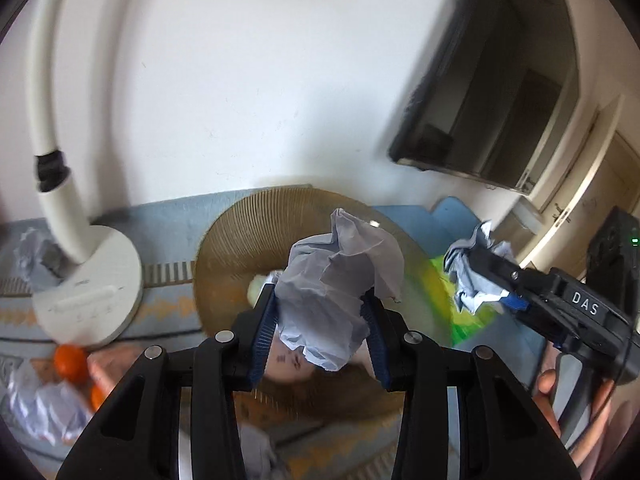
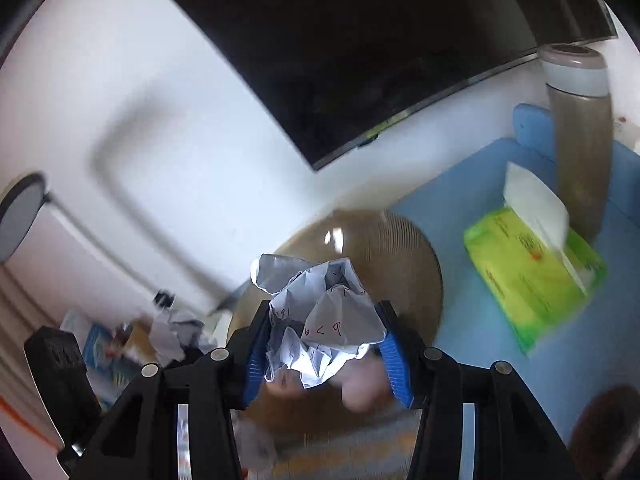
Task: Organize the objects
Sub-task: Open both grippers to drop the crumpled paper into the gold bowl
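Note:
My left gripper [image 1: 320, 332] is shut on a crumpled grey-white paper ball [image 1: 340, 280] and holds it above a round brown ribbed basket [image 1: 232, 248]. My right gripper [image 2: 324, 340] is shut on a second crumpled paper ball [image 2: 320, 320] with handwriting on it, also above the basket [image 2: 416, 264]. In the left wrist view the right gripper [image 1: 492, 280] shows at the right, clamping its paper [image 1: 468, 276].
A white lamp base [image 1: 88, 280] stands left of the basket. Oranges [image 1: 72, 362] and more crumpled paper [image 1: 36, 256] lie on the patterned cloth at left. A green tissue pack [image 2: 532, 272] and a brown bottle [image 2: 580, 132] are on a blue mat at right. A dark TV [image 2: 360, 40] hangs behind.

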`<action>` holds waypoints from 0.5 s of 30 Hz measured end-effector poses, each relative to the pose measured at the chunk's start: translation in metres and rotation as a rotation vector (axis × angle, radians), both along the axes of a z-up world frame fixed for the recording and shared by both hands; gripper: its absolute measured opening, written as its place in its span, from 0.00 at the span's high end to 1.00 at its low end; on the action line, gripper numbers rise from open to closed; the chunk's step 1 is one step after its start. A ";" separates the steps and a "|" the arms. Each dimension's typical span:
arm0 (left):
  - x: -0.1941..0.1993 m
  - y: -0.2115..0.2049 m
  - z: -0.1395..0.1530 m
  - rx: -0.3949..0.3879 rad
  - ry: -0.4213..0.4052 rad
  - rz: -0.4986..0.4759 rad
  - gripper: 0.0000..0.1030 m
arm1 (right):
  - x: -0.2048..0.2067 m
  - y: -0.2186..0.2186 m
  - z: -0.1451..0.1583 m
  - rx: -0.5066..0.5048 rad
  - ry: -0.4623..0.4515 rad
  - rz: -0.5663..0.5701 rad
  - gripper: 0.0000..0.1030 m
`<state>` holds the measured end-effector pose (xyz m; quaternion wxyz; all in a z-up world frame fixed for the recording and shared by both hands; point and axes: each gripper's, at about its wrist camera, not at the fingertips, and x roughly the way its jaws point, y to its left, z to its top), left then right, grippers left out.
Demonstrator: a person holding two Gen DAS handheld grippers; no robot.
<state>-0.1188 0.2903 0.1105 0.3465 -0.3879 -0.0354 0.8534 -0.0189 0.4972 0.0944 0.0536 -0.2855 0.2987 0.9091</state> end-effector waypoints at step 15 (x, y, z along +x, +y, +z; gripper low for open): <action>-0.036 0.018 -0.033 -0.008 -0.138 -0.009 0.45 | -0.043 0.015 -0.035 -0.037 0.033 0.002 0.29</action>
